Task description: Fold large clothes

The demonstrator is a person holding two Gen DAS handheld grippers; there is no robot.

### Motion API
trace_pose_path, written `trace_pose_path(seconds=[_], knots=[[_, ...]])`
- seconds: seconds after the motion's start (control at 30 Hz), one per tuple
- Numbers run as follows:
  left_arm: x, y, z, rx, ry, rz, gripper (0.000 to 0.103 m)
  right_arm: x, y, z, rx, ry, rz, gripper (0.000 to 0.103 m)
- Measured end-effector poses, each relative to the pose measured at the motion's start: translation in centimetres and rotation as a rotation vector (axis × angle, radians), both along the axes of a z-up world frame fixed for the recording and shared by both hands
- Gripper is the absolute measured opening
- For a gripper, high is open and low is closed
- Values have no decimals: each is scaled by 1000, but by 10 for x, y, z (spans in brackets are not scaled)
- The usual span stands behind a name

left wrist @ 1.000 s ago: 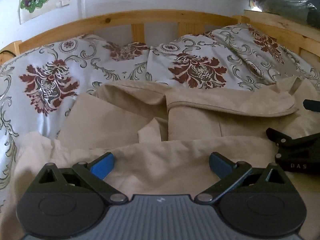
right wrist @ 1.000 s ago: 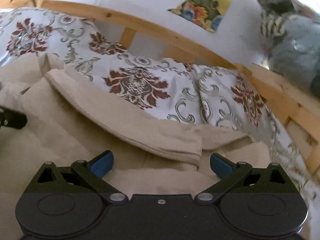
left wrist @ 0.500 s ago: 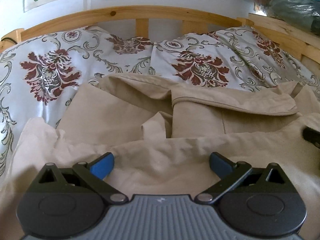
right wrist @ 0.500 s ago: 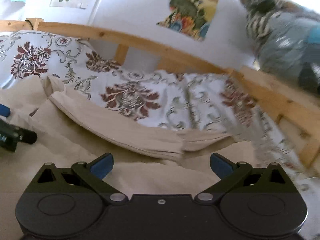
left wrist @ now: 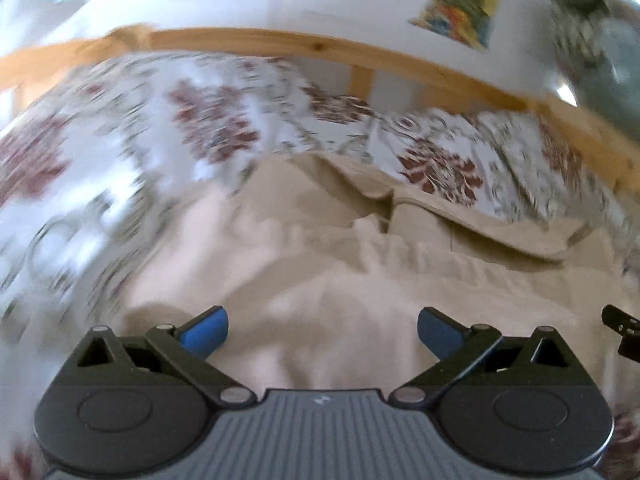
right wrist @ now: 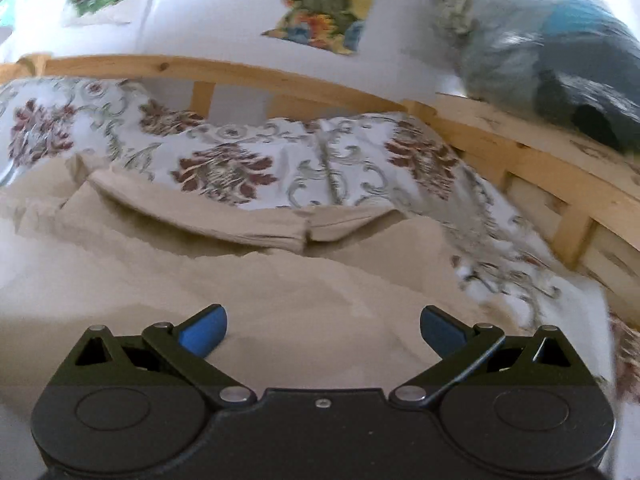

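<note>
- Left gripper (left wrist: 322,330): fingers spread wide, gripping nothing, low centre of the frame over beige cloth.
- Right gripper (right wrist: 323,330): likewise spread and empty.
- Garment (right wrist: 280,280) rumpled across mid-frame on the floral bedspread (right wrist: 328,160), hemmed folds toward the wooden rail (right wrist: 240,70).
- Probably light, limp and non-slippery woven cloth; will sag and crease.
- Best taken at a hemmed edge or corner, both sides together.
- Left view blurred; details there unsure.
</note>
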State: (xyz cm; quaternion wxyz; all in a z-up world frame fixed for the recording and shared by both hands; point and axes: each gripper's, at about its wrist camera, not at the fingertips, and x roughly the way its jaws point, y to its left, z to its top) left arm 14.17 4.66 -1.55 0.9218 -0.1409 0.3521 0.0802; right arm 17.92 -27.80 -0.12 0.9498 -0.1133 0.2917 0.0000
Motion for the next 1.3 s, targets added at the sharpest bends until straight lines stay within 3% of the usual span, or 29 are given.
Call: trace_pose_path(seconds=[0.13, 0.2, 0.27, 0.37, 0.47, 0.57, 0.63, 0.73, 0.8, 0.83, 0.87, 0.9, 0.93, 0.97, 1.03, 1.1, 1.17, 1.3], knots=[[-42, 25, -5, -179, 18, 74, 102, -28, -18, 37, 201, 42, -70, 102], [-42, 36, -14, -220, 64, 82, 102, -51, -24, 46, 283, 77, -79, 102], [-38, 46, -21, -239, 97, 139, 102, -69, -25, 45, 329, 142, -77, 102], [-29, 62, -27, -327, 81, 190, 102, -82, -26, 35, 413, 255, -57, 102], [-16, 73, -32, -406, 58, 224, 102, -79, -40, 22, 510, 319, -131, 102], [-6, 76, -37, -434, 57, 271, 102, -73, -73, 6, 714, 320, -291, 101], [-2, 76, -40, -428, 55, 283, 102, -71, -94, -6, 857, 313, -403, 95], [-3, 75, -41, -430, 52, 290, 100, -73, -108, -10, 928, 244, -493, 80], [-5, 76, -40, -428, 55, 313, 89, -74, -111, -7, 935, 194, -514, 70], [-7, 78, -39, -424, 57, 320, 72, -74, -112, -7, 941, 188, -529, 66], [-8, 79, -38, -417, 60, 323, 57, -75, -113, -8, 947, 184, -549, 57], [-10, 82, -37, -411, 62, 332, 49, -76, -113, -9, 944, 189, -565, 43], [-13, 85, -36, -416, 52, 342, 30, -75, -115, -9, 926, 197, -575, 35], [-16, 89, -36, -426, 41, 353, 19, -75, -114, -8, 906, 201, -573, 23], [-22, 94, -34, -453, 18, 346, 9, -76, -114, -5, 893, 193, -558, 13], [-26, 91, -27, -426, -11, 322, 2, -77, -113, 1, 874, 173, -531, 1], [-32, 85, -15, -390, -50, 306, 1, -85, -111, 11, 838, 157, -502, 0], [-53, 90, 3, -421, -96, 312, 1, -104, -110, 33, 805, 155, -472, 0]])
